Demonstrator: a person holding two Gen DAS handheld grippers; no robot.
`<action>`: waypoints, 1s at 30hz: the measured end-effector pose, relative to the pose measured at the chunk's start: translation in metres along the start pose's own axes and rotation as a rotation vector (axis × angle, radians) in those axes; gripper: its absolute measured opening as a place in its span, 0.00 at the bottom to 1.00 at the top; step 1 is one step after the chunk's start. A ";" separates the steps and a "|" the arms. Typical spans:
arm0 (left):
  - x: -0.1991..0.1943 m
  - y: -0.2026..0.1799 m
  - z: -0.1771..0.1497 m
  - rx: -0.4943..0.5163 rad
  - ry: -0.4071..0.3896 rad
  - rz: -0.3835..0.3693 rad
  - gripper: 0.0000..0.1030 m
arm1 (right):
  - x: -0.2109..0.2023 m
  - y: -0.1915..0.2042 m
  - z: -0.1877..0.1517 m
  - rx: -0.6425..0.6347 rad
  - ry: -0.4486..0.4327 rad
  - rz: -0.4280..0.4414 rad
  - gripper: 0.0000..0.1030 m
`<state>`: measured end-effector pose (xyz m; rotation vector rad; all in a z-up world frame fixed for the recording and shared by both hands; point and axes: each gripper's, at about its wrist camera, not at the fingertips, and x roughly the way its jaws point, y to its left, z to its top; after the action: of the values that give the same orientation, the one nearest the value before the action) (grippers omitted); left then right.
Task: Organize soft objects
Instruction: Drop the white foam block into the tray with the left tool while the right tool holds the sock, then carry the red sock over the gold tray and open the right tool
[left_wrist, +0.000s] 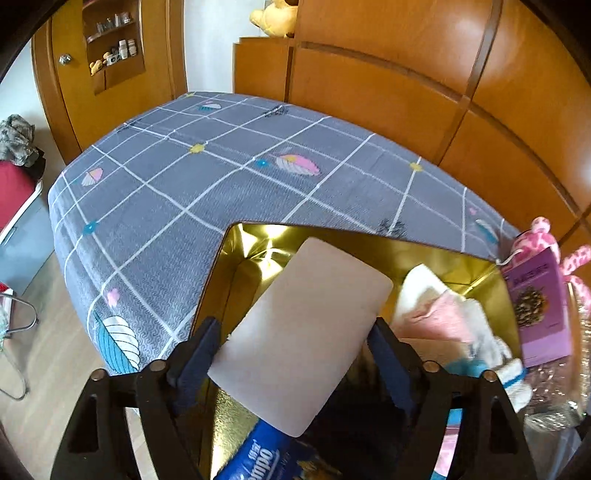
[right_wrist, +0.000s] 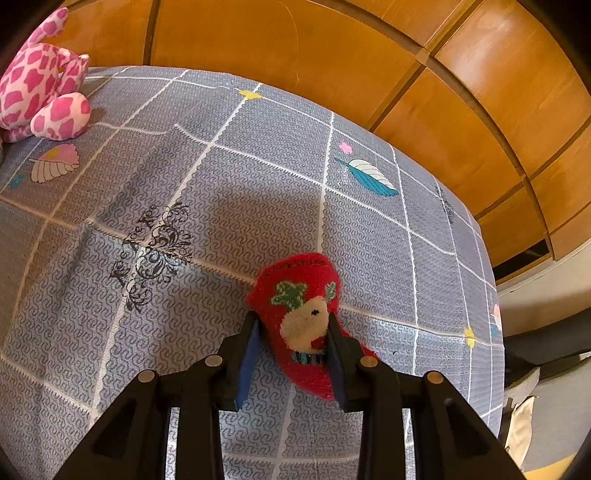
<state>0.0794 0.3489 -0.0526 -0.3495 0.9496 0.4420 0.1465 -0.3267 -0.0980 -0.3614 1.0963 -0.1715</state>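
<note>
Left claw (left_wrist: 295, 343) stands wide, its jaws on either side of a white pad (left_wrist: 301, 336) that tilts between them over a gold box (left_wrist: 236, 266); the left edge of the pad meets the left blue finger (left_wrist: 195, 354), while a sliver of gap shows at the right one, so I cannot tell whether the pad is gripped or loose. In the lower middle of the left wrist view the box sits on a grey checked bed (left_wrist: 184, 177), and inside it to the right of the pad lie a pink cloth (left_wrist: 439, 317) and white socks (left_wrist: 495, 350). A blue tissue pack (left_wrist: 255, 458) shows at the bottom edge, under the pad. A purple card (left_wrist: 535, 306) stands at the right edge, with a pink spotted plush (left_wrist: 543, 232) behind it. Right claw (right_wrist: 291, 328) is partly closed, its pads pressing both sides of a red sock (right_wrist: 299, 314) with a reindeer face, in the lower middle of the right wrist view; the sock's toe end rests on the bed (right_wrist: 221, 177). The plush (right_wrist: 40, 85) sits on the bed at upper left of that frame, well apart from the sock. Wooden panels (right_wrist: 332, 55) run behind the bed.
</note>
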 end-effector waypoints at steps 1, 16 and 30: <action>0.001 0.001 -0.002 0.000 -0.006 0.009 0.88 | 0.000 0.000 0.000 0.000 0.000 0.000 0.32; -0.089 -0.027 -0.049 0.091 -0.225 0.030 1.00 | 0.001 -0.003 0.002 0.008 0.006 0.005 0.32; -0.131 -0.069 -0.103 0.202 -0.260 -0.039 1.00 | 0.012 -0.013 0.013 0.078 0.062 0.022 0.30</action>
<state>-0.0235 0.2138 0.0078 -0.1223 0.7245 0.3423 0.1640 -0.3397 -0.0975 -0.2758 1.1513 -0.2063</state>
